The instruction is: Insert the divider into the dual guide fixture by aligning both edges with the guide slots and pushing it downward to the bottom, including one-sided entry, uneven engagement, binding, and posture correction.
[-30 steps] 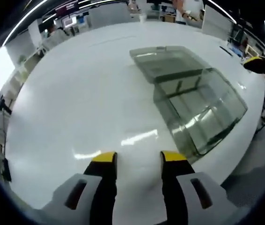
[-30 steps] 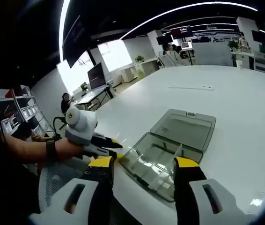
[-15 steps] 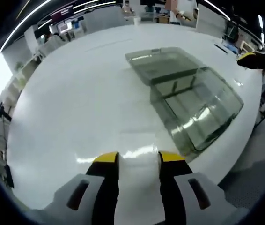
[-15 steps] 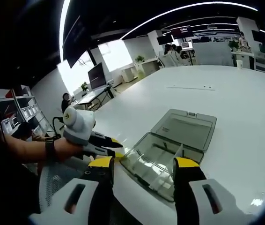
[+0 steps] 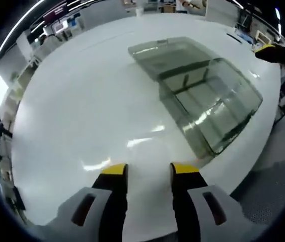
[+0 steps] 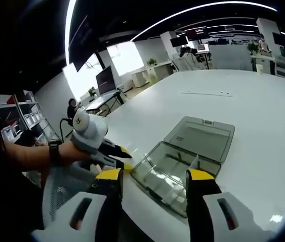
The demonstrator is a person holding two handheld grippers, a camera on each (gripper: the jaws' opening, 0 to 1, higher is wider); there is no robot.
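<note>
Over the last second I have eased my left gripper, open and empty, toward the clear box ahead and to its right; my right gripper, also open and empty, looks over that box's upright divider, so insertion has not begun.

Long strip lights are glowing across a dark ceiling, and a bright window is shining at the far wall. Desks with monitors are standing past the wide white table, with shelving lining the left side.
</note>
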